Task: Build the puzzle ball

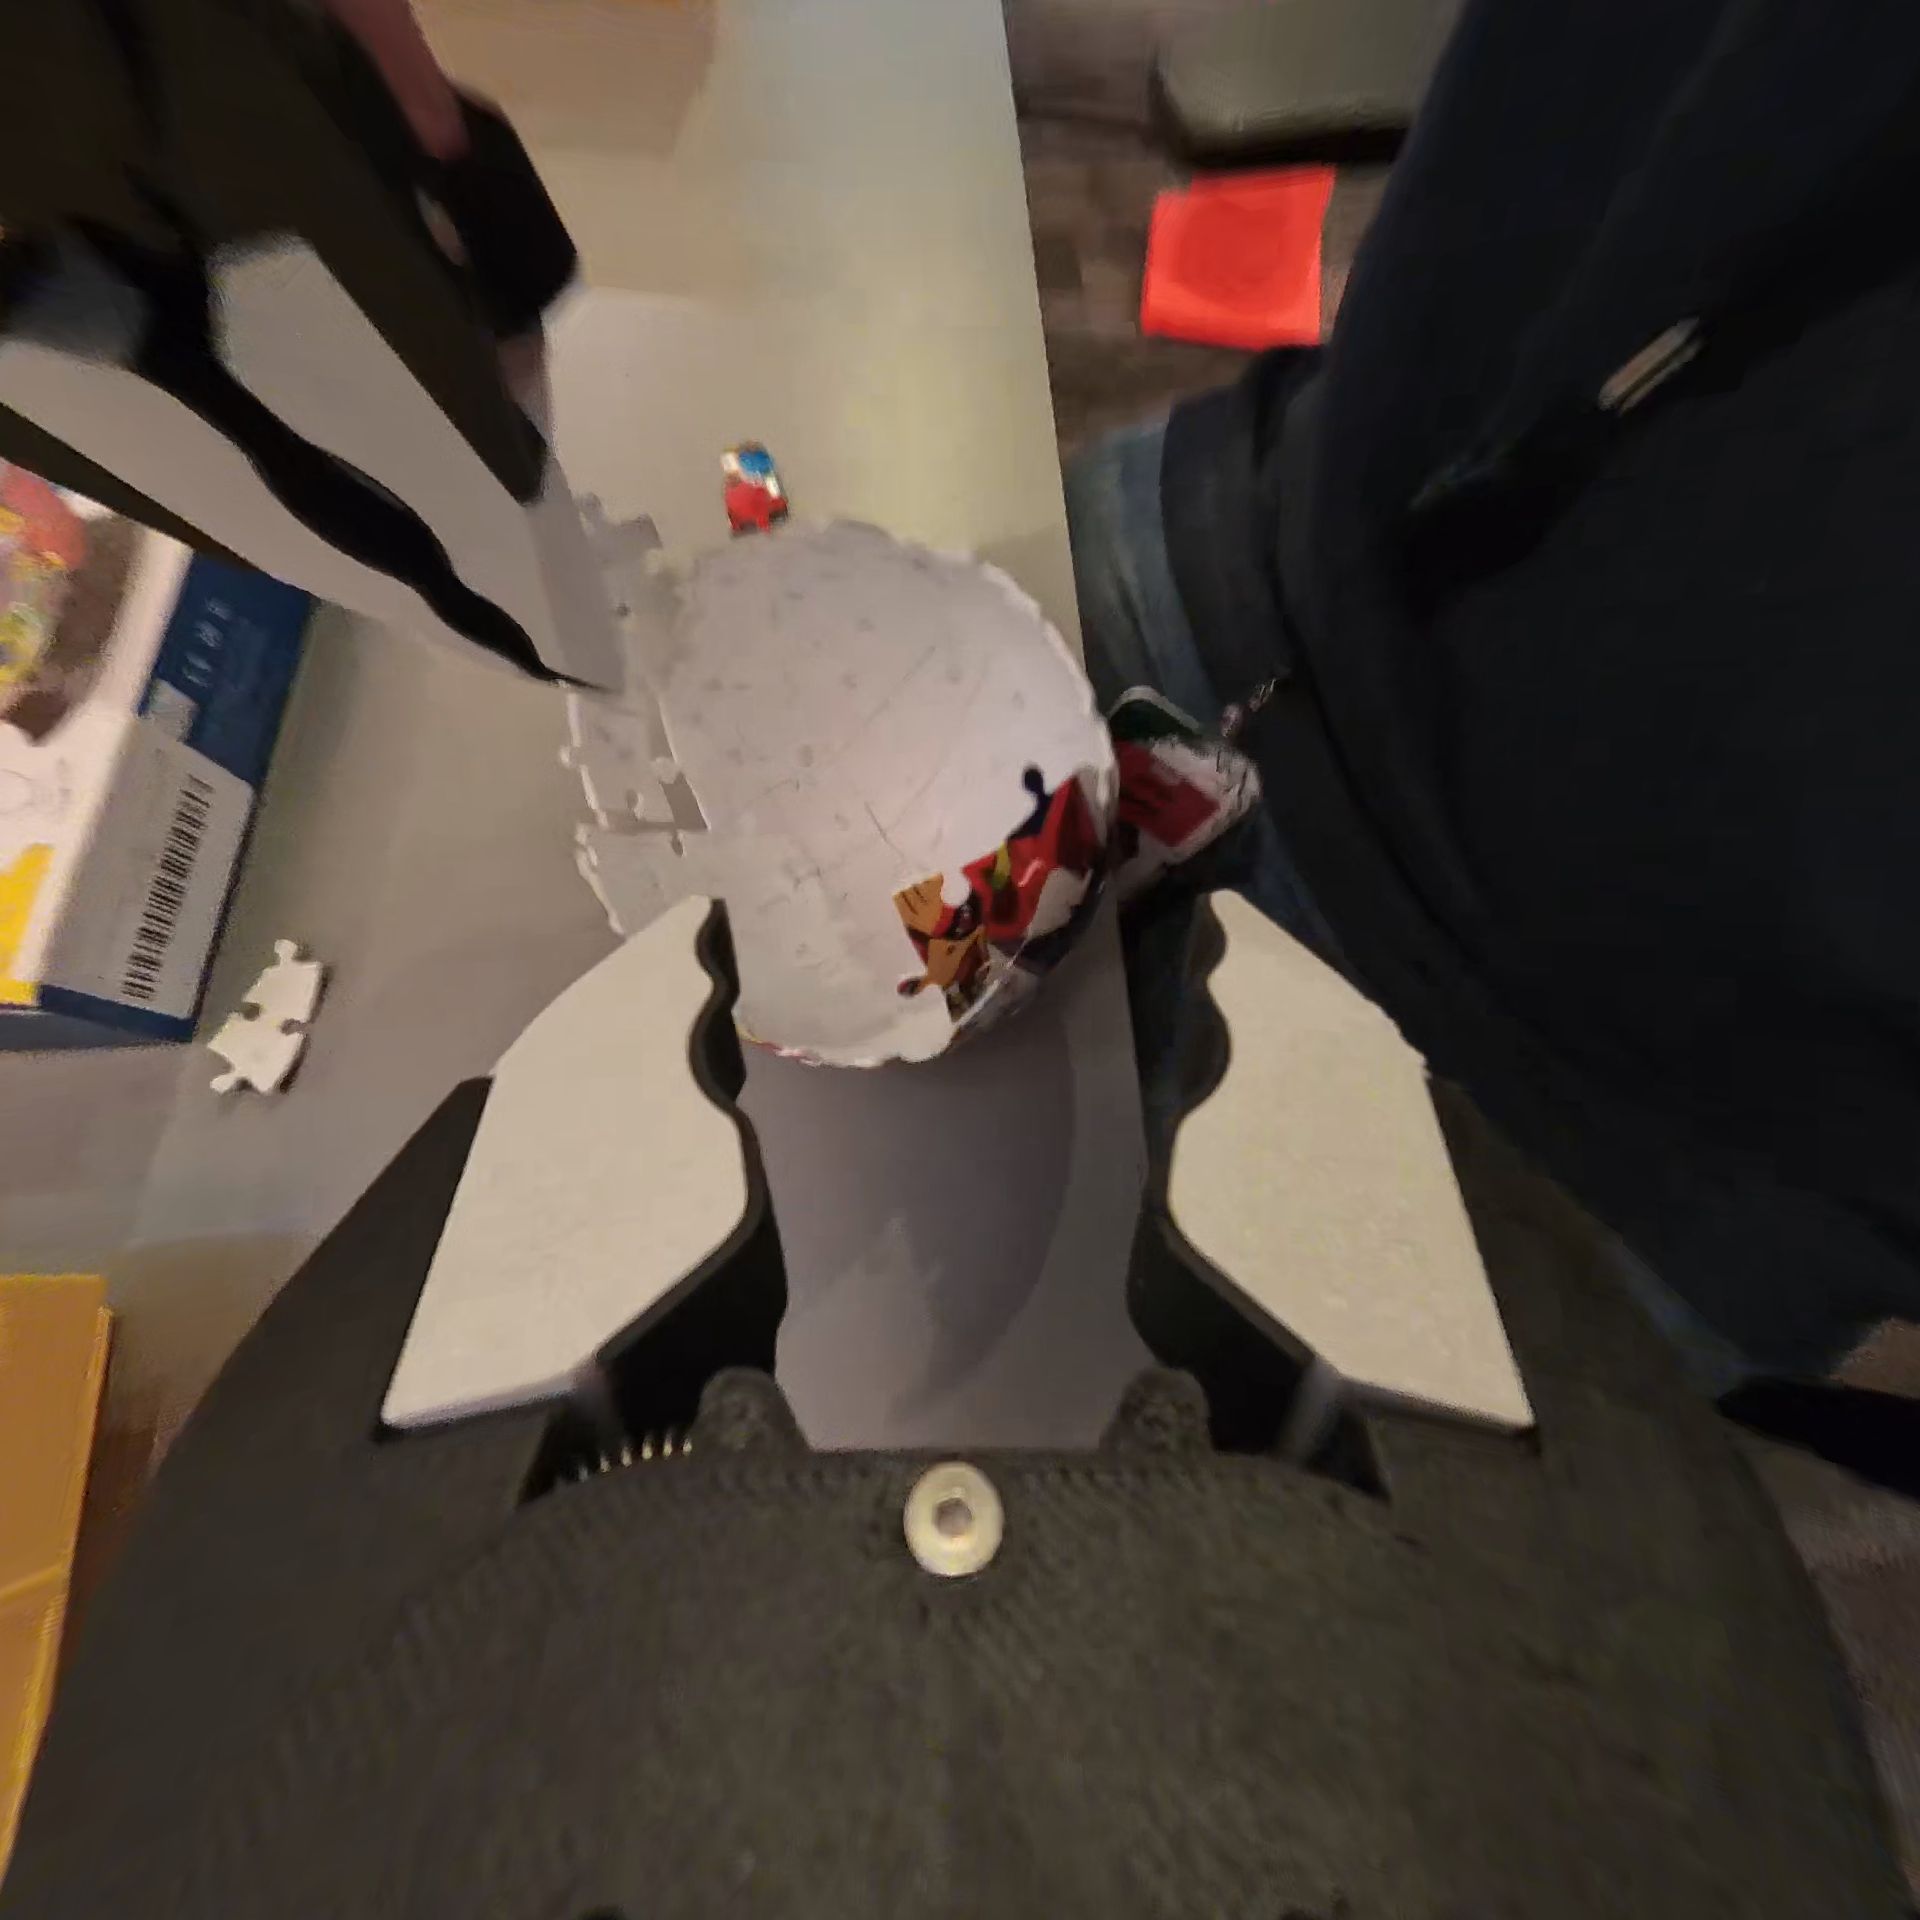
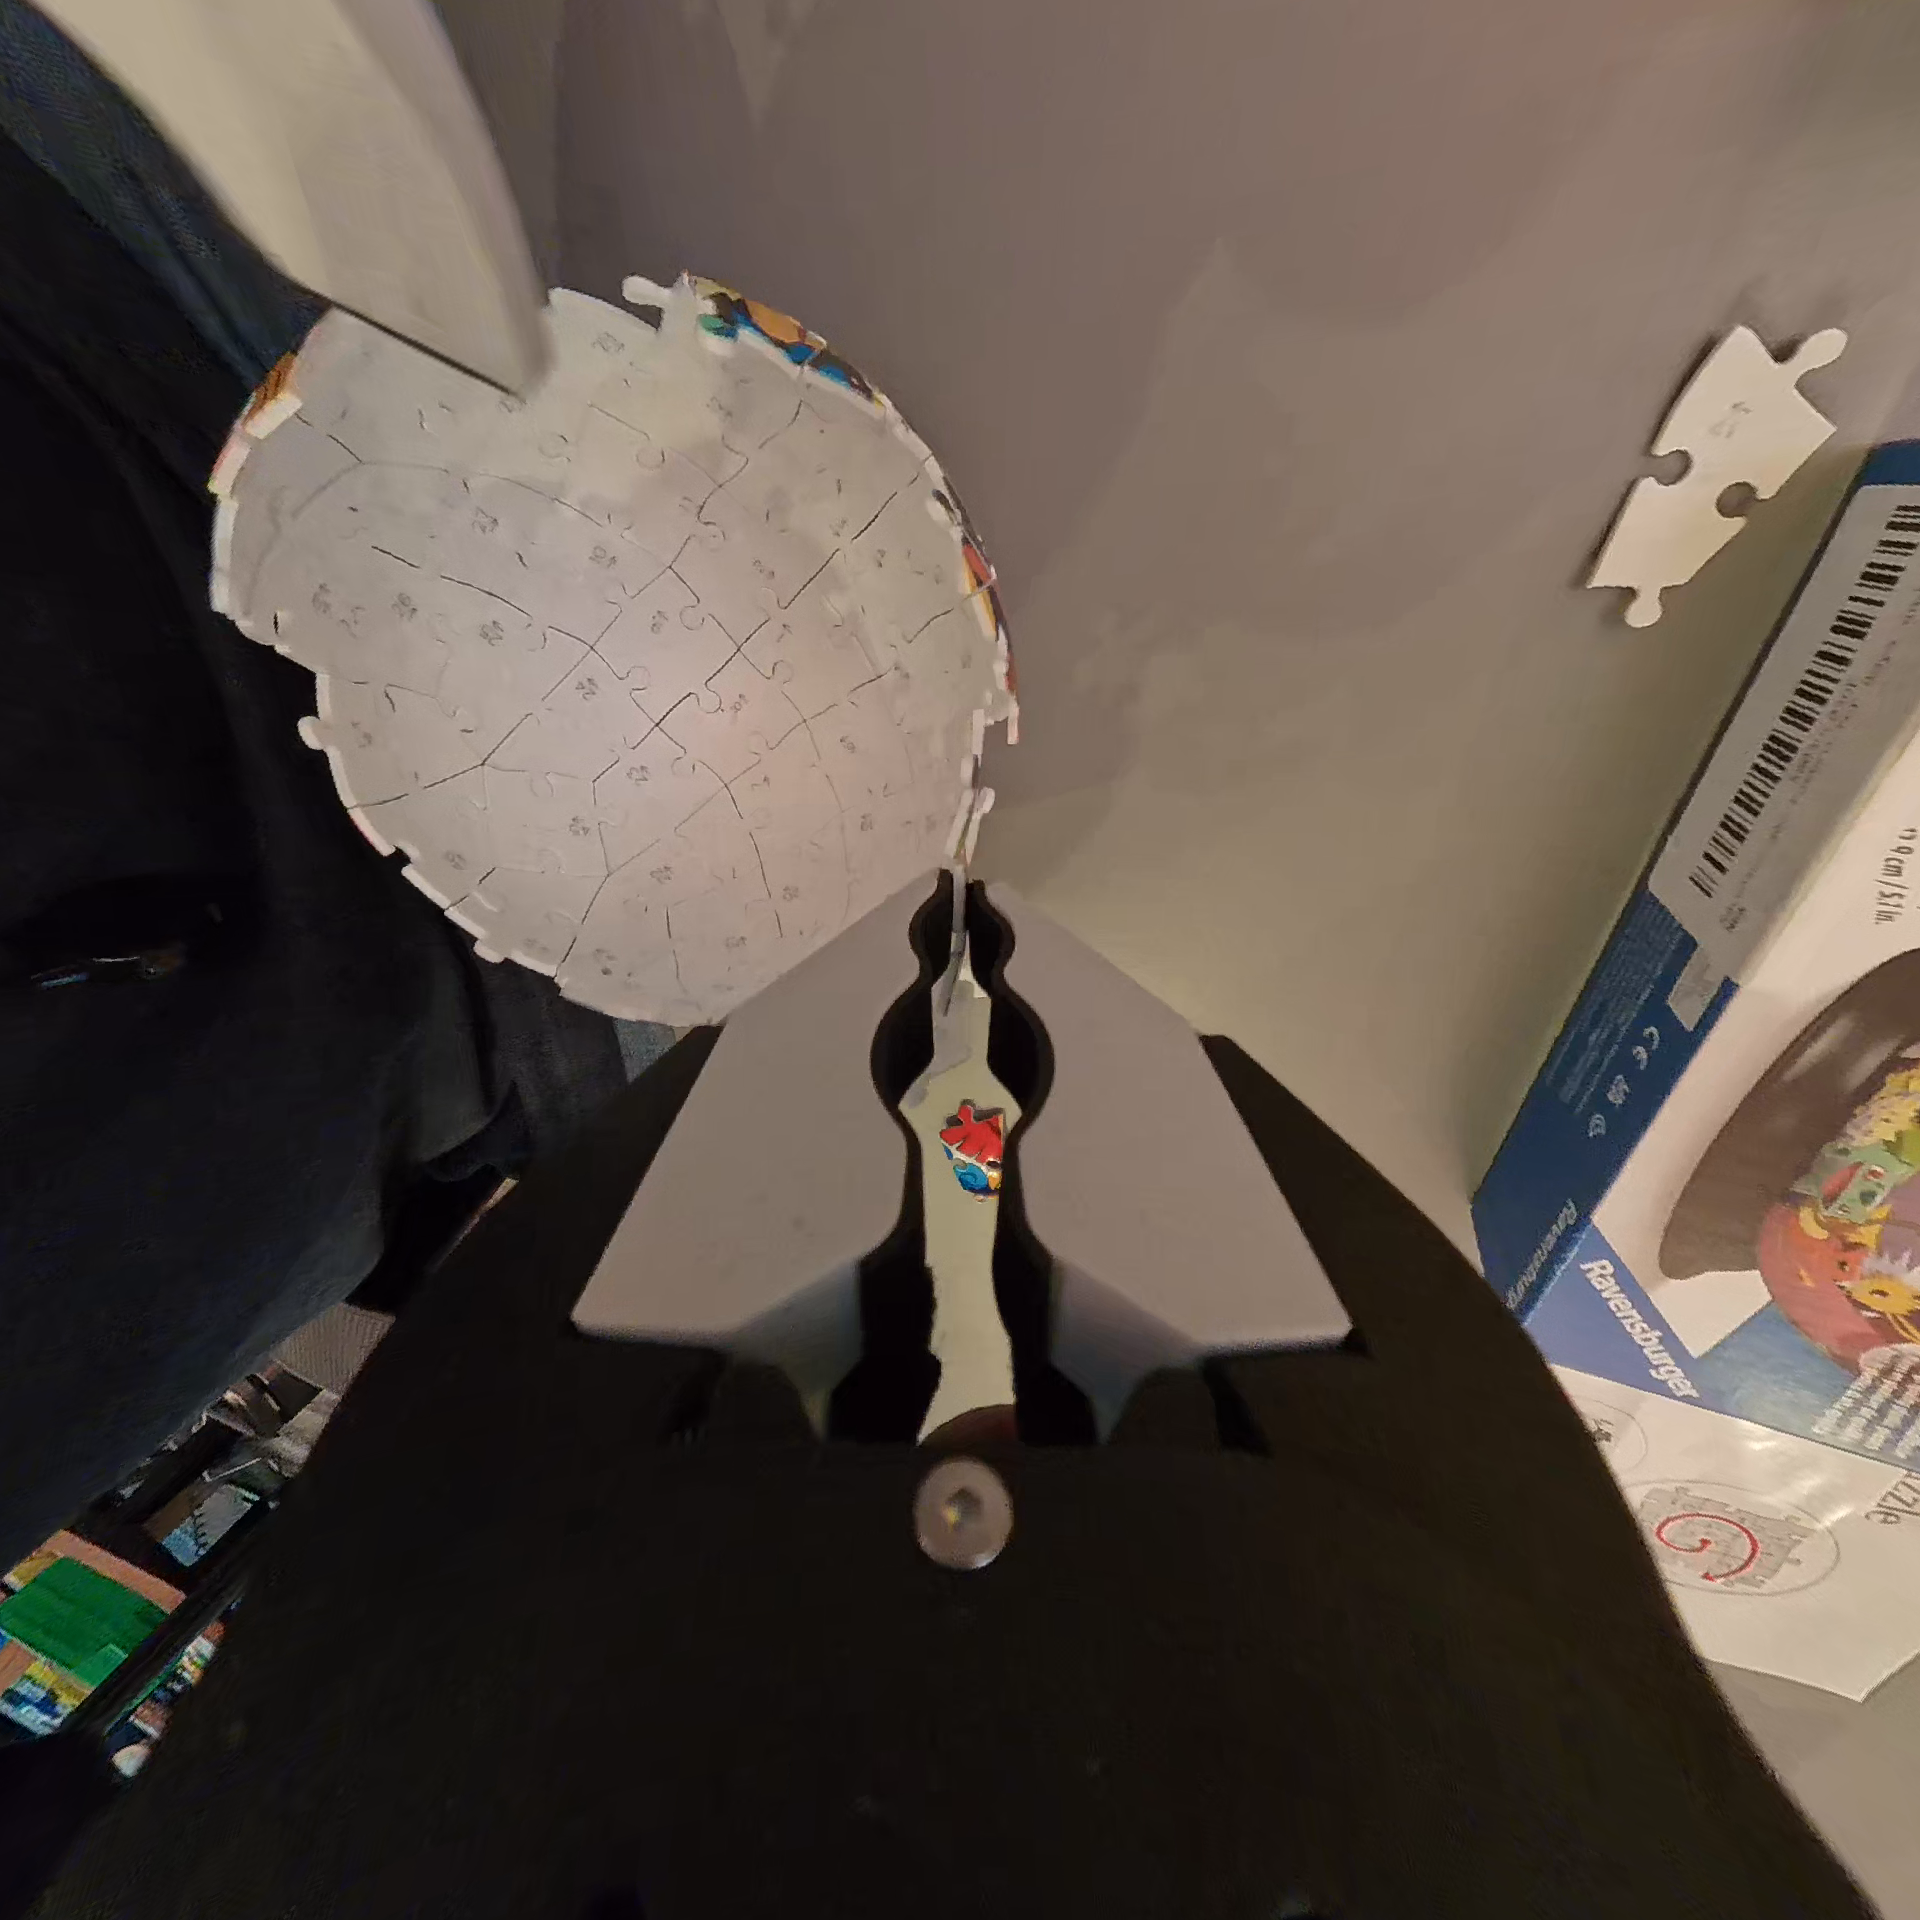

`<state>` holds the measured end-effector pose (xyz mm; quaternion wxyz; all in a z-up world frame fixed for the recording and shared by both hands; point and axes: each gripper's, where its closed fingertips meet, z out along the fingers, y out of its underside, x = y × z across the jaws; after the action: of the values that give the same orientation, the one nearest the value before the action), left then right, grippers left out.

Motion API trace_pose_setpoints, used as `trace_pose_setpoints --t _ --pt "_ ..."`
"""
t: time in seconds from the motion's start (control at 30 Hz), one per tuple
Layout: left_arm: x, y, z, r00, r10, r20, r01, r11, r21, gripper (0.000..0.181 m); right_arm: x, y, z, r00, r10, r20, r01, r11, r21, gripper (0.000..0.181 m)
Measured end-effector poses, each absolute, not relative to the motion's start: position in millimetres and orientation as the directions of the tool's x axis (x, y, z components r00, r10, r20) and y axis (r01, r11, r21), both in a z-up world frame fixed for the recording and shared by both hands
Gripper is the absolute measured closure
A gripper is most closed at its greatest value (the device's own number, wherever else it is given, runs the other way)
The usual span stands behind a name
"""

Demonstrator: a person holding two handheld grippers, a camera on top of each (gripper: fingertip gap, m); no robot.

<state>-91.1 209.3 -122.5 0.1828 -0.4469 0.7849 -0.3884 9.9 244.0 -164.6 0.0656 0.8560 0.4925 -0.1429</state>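
Resting between left hand-held gripper (image 1: pixel 920 997) fingers: puzzle ball (image 1: pixel 873 790).

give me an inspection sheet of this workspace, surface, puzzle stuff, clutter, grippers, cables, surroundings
Surface: grey table, mostly bare.
Job's things: part-built puzzle ball, white inside showing; white loose piece and coloured piece on the table.
Clutter: puzzle box; yellow object.
Grippers: left gripper holds the ball's shell; right gripper pinches a rim piece.
Cables: nothing seen.
Surroundings: person in dark clothing; red item on the floor.
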Motion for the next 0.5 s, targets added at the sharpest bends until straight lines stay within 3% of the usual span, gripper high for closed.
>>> trace_pose_setpoints --t 0.23,0.5 --pt "-89.3 195.3 -145.4 -0.677 -0.668 0.309 -0.606 0.269 -0.748 0.115 7.0 240.9 -167.8 0.451 0.827 -0.337 0.871 -0.491 -0.039 0.181" --pt "-95.3 182.9 -150.3 -0.764 -0.497 0.411 -0.618 0.382 -0.687 0.164 8.1 239.6 -168.6 0.43 0.82 -0.378 0.875 -0.482 -0.05 0.181"
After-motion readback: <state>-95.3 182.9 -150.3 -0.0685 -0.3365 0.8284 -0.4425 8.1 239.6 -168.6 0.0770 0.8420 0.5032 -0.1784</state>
